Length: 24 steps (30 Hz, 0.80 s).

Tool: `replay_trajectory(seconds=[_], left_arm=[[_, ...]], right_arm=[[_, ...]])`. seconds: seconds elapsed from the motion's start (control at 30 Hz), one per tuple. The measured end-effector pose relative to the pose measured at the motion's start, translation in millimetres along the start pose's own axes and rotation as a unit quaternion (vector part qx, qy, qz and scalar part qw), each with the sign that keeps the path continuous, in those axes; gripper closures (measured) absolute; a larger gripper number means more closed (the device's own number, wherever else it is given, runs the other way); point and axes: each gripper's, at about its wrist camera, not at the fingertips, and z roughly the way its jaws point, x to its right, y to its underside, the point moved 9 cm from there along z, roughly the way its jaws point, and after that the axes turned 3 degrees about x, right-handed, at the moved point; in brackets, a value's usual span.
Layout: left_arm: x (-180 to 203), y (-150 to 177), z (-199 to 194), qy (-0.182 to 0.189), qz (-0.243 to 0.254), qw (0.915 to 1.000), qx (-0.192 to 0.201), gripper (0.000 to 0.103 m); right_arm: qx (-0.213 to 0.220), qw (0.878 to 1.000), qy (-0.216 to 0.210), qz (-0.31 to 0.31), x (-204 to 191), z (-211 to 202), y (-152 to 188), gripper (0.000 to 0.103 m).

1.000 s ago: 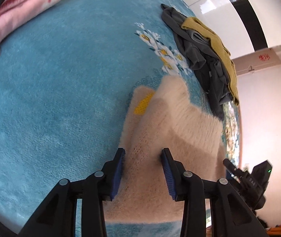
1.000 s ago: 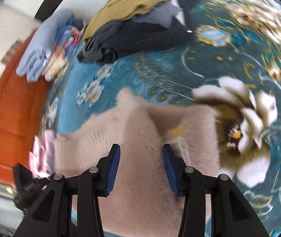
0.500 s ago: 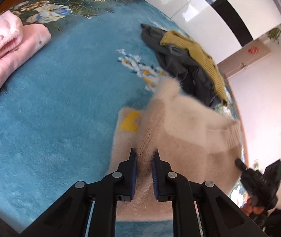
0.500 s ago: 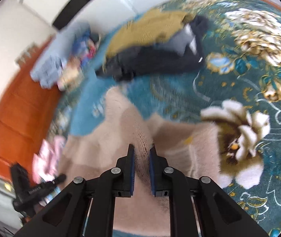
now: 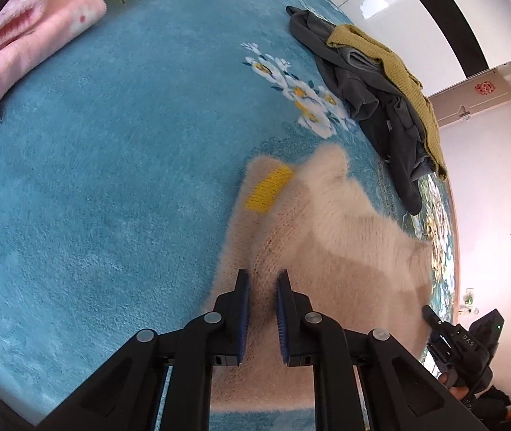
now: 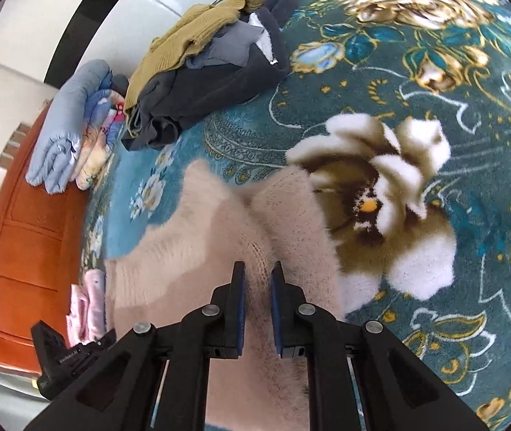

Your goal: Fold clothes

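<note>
A fluffy beige sweater (image 5: 327, 237) with a yellow neck label (image 5: 268, 192) lies on the blue patterned carpet (image 5: 93, 179). My left gripper (image 5: 263, 280) pinches a raised ridge of its knit between the blue pads; its jaws are easing open slightly, with the fabric still pressed. In the right wrist view the same sweater (image 6: 198, 251) bunches up between the pads of my right gripper (image 6: 257, 273), which is shut on a fold of it. Each gripper shows in the other's view: the right one (image 5: 464, 341) at the sweater's far edge, the left one (image 6: 65, 355) at lower left.
A heap of dark grey and mustard clothes (image 5: 374, 82) lies beyond the sweater, and shows again as the heap (image 6: 201, 72). Folded pink cloth (image 5: 22, 46) sits at the far left. A folded light-blue stack (image 6: 68, 125) rests by an orange wooden panel (image 6: 29, 244).
Both grippers went from open astride the sweater to shut on a pinch of its knit. The fabric has risen into ridges, and the right gripper has shifted and rolled a little.
</note>
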Motion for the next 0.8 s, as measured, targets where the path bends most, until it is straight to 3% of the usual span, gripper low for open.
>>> replay_trajectory(seconds=[0.13, 0.23, 0.37, 0.53, 0.7, 0.8], left_arm=[[-4, 0, -10, 0.016, -0.021, 0.9996, 0.005, 0.085], [-9, -8, -25, -0.011, -0.013, 0.9993, 0.032, 0.088], [18, -11, -35, -0.003, 0.035, 0.9980, 0.053, 0.088], [62, 12, -10, 0.002, 0.110, 0.9937, 0.025, 0.088], [61, 29, 6, -0.011, 0.116, 0.9932, -0.003, 0.088], [50, 34, 11, -0.033, 0.118, 0.9924, -0.012, 0.088]], right_arm=[[0.000, 1.000, 0.004, -0.016, -6, -7, -5, 0.087], [0.016, 0.998, 0.029, -0.044, -5, -18, -13, 0.087], [0.038, 0.993, 0.055, -0.096, -21, -32, -19, 0.087], [0.005, 0.982, 0.045, -0.182, -73, -5, 6, 0.087], [-0.029, 0.975, 0.043, -0.215, -93, 22, 28, 0.086], [-0.019, 0.977, 0.035, -0.211, -96, 23, 32, 0.086]])
